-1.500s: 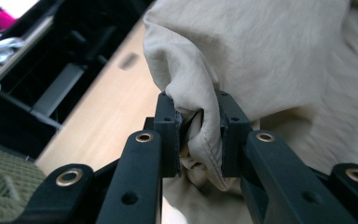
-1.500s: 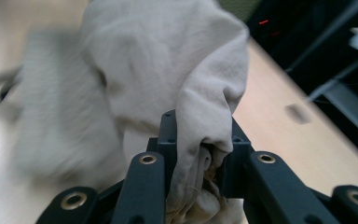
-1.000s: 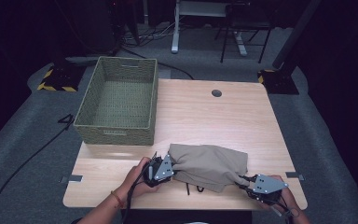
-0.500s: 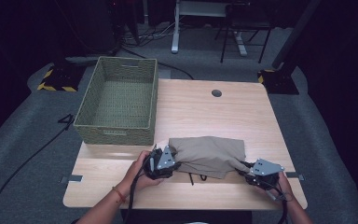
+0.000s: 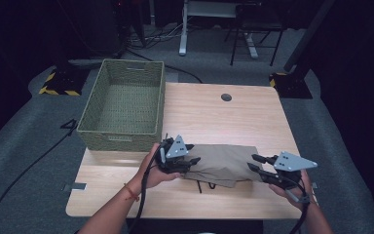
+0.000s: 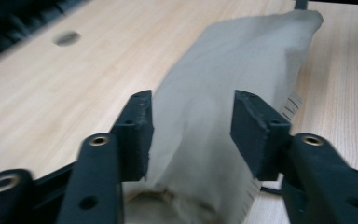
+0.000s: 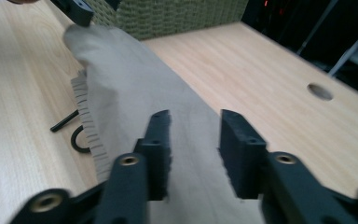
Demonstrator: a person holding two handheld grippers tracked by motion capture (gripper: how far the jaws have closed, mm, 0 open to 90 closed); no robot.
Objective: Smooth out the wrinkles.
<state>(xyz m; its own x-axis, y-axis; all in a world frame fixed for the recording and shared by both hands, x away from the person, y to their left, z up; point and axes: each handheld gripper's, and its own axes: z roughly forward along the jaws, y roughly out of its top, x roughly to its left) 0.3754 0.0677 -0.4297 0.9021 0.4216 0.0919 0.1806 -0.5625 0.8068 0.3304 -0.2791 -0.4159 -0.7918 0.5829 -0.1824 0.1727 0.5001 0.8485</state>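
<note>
High view: tan cloth [image 5: 224,164] lies folded on the desk [image 5: 214,117], near its front edge, just in front of the woven basket [image 5: 122,105]. Left tongs [image 5: 187,163] at its left end, right tongs [image 5: 254,163] at its right end.

Left gripper view: jaws parted, just closing a little; cloth [image 6: 242,70] between them, not pinched.

Right gripper view: jaws parted, likewise narrowing; cloth [image 7: 135,88] beneath, loose. A black cord [image 7: 70,128] lies beside its fringe.

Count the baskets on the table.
1. The basket stands at the table's far left corner, beyond the folded cloth. Nothing shows inside it, though its near wall hides part of the floor.
</note>
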